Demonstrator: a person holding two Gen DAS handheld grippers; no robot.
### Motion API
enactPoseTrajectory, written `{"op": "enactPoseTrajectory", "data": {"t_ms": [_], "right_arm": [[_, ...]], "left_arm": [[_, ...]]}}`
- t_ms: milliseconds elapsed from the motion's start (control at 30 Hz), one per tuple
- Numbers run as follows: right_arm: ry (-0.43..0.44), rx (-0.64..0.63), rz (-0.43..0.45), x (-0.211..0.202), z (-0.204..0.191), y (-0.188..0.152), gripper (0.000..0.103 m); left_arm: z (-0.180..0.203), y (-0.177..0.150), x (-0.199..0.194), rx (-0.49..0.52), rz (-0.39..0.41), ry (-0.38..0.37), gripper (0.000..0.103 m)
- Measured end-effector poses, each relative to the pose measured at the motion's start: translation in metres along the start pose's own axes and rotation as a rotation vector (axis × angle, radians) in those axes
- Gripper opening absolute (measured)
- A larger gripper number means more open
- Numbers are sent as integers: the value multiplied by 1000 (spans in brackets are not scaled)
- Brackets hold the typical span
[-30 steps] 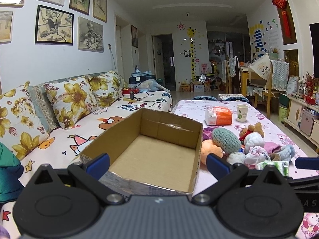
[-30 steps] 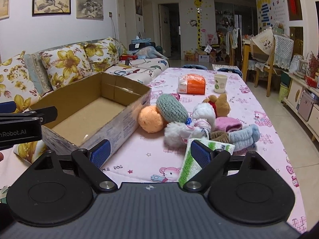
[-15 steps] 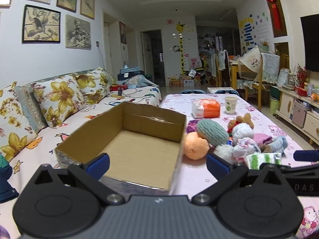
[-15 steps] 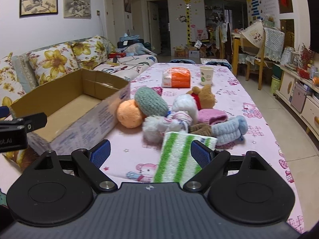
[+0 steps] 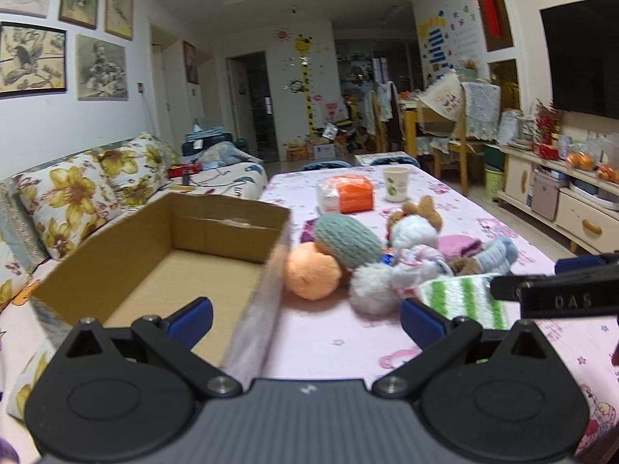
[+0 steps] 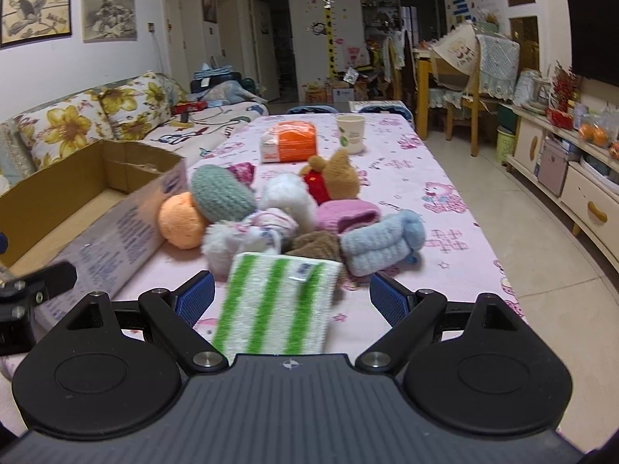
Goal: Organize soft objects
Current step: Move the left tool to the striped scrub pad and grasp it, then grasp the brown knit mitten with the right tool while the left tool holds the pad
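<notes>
Pink tablecloth (image 6: pixel 445 178) | right gripper (image 6: pixel 292 295) spread wide over striped cloth (image 6: pixel 272 305) beside cardboard box (image 6: pixel 116 208) | left gripper (image 5: pixel 305 315) spread, empty | pinch cloth centrally, lift clear of pile.

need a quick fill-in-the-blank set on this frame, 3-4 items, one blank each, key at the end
1. The cardboard box holds ____ soft objects.
2. The cloth between the right gripper fingers has white and ____ stripes.
3. The orange ball lies against the box's ____ wall.
4. Both the left gripper and the right gripper are ____.

Missing words: no; green; outer; open
</notes>
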State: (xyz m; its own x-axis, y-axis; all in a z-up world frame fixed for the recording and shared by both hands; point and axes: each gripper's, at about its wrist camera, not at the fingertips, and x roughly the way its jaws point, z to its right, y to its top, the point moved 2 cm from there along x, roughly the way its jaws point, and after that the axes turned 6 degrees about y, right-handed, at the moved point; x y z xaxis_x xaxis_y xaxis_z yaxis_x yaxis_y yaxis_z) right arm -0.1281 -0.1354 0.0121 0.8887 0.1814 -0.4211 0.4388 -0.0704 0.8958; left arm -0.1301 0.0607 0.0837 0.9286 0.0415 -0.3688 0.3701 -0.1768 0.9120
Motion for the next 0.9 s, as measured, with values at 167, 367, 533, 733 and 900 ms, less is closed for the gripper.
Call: {"op": "enactPoseTrajectory", "data": {"t_ms": [167,367,533,733,900], "right_arm": [[-23,42,-9,1,6,2,103],[-52,100,-18,2,14,2,103],[-83,132,-26,2,14,-2,103],[-58,176,-56,6,9,-4,103],[-41,153,-76,5,-7,-6,103]], "left_arm": [[23,-5,7,30,-15,-56,102],[55,-9,16,64,-42,-171,102],[74,-14,32,39,-100,-261,102],[99,-21,48,32,-146,-336,102],[114,-22,66,11,-203,-353,102]]}}
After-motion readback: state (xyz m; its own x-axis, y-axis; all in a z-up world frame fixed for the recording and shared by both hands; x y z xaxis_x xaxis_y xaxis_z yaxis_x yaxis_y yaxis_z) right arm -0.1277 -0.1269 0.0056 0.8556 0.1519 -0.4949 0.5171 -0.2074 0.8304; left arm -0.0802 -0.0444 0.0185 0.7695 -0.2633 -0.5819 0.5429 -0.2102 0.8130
